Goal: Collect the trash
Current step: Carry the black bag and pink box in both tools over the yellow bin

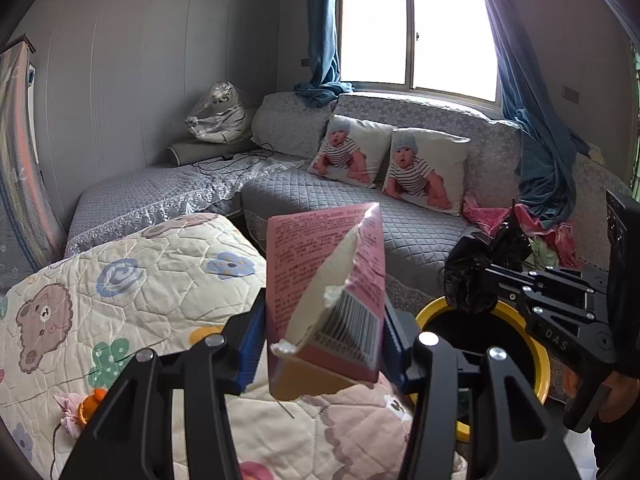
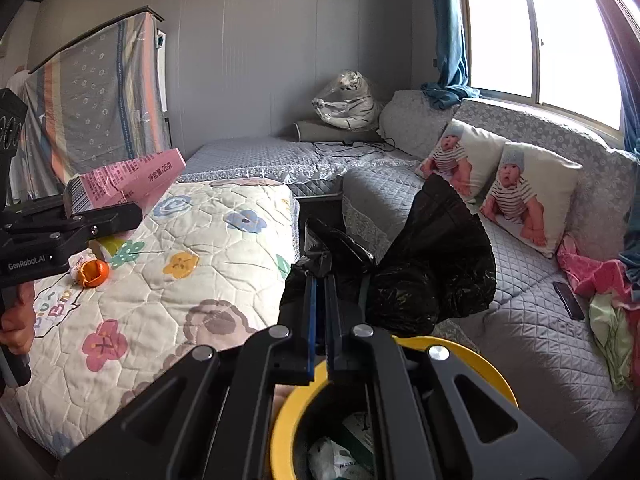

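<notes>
My left gripper [image 1: 320,320] is shut on a torn pink cardboard box [image 1: 324,276] and holds it above the quilted table, left of the bin. The box also shows in the right wrist view [image 2: 124,186]. My right gripper [image 2: 320,280] is shut on the black bin bag [image 2: 424,268], lifting its edge over the yellow-rimmed trash bin [image 2: 492,364]. In the left wrist view the bin [image 1: 536,344] sits at the right with the bag [image 1: 476,272] held above it. An orange peel [image 2: 93,273] with crumpled paper lies on the quilt's left side.
A flower-and-bear patterned quilt [image 2: 192,272] covers the table. A grey corner sofa [image 1: 400,224] stands behind with two baby-print pillows [image 1: 424,172], clothes [image 2: 600,280] and a phone [image 2: 568,300]. Some trash lies inside the bin [image 2: 340,452].
</notes>
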